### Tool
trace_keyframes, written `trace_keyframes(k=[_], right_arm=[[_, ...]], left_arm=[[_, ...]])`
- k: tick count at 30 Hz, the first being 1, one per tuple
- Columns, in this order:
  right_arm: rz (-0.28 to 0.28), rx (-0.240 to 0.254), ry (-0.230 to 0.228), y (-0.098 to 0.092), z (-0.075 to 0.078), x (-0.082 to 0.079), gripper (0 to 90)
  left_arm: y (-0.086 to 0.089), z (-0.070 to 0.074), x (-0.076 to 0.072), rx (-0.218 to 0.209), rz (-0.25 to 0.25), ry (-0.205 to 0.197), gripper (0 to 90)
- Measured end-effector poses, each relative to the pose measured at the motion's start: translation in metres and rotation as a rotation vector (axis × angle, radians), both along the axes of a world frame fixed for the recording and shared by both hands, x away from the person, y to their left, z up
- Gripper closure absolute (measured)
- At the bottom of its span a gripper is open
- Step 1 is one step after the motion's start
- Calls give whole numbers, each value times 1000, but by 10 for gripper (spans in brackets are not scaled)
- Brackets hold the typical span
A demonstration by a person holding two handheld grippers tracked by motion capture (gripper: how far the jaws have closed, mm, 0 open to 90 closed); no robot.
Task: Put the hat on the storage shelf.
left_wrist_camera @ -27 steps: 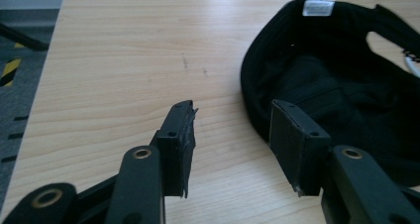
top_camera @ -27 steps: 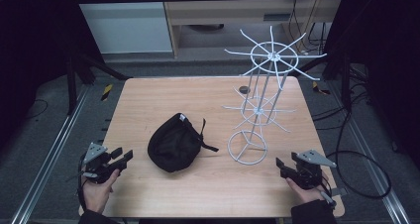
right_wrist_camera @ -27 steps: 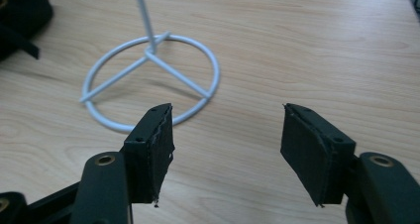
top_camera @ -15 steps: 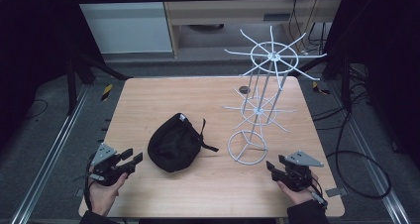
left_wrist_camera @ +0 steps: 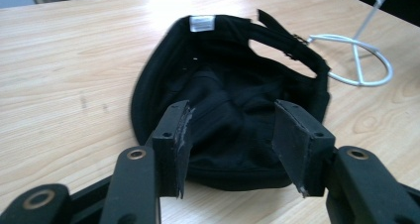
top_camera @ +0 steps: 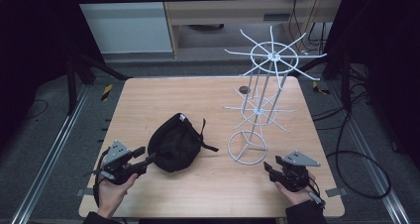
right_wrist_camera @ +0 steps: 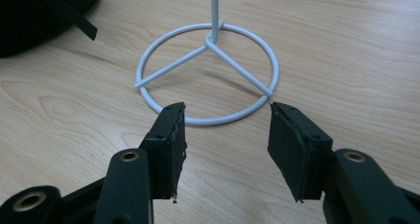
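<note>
Your left tongs are spread at the black cap's near rim, seemingly just short; take the rim squarely. Keep the spread right tongs beside the rack base.

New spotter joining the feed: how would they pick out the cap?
On the wooden table, look left of the white wire stand. The cap lies upside down before the left gripper: soft, black, the table's one fabric item, white label inside.
</note>
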State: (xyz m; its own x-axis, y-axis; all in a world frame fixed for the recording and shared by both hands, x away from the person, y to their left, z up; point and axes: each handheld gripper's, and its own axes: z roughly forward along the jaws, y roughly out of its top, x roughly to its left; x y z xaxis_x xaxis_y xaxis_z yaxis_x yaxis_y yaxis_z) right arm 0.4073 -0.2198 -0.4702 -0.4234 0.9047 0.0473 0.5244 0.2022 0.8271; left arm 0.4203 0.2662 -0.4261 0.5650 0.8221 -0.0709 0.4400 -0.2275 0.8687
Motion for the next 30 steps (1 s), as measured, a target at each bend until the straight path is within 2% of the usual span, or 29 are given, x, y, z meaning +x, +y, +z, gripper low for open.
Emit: trace_keyframes(k=[1, 5, 14, 18, 19, 21, 28, 30], right_arm=[[0, 1, 2, 0, 0, 0, 488], [13, -1, 7, 2, 0, 0, 512], [24, -1, 9, 3, -1, 0, 524], [26, -1, 10, 3, -1, 0, 531], [28, -1, 8, 3, 0, 0, 533], [27, 1, 10, 4, 0, 0, 534], [33, 0, 16, 4, -1, 1, 535], [35, 2, 17, 5, -1, 1, 537]], left_arm=[[0, 0, 0, 0, 0, 0, 483], [-16, -1, -1, 25, -53, 8, 473], [-34, -9, 3, 65, -105, 37, 447], [-44, -17, 4, 101, -133, 65, 440], [-48, -20, 4, 125, -143, 68, 440], [-50, -21, 4, 130, -148, 72, 440], [-59, -30, 7, 173, -173, 97, 460], [-61, -33, 9, 196, -178, 107, 502]])
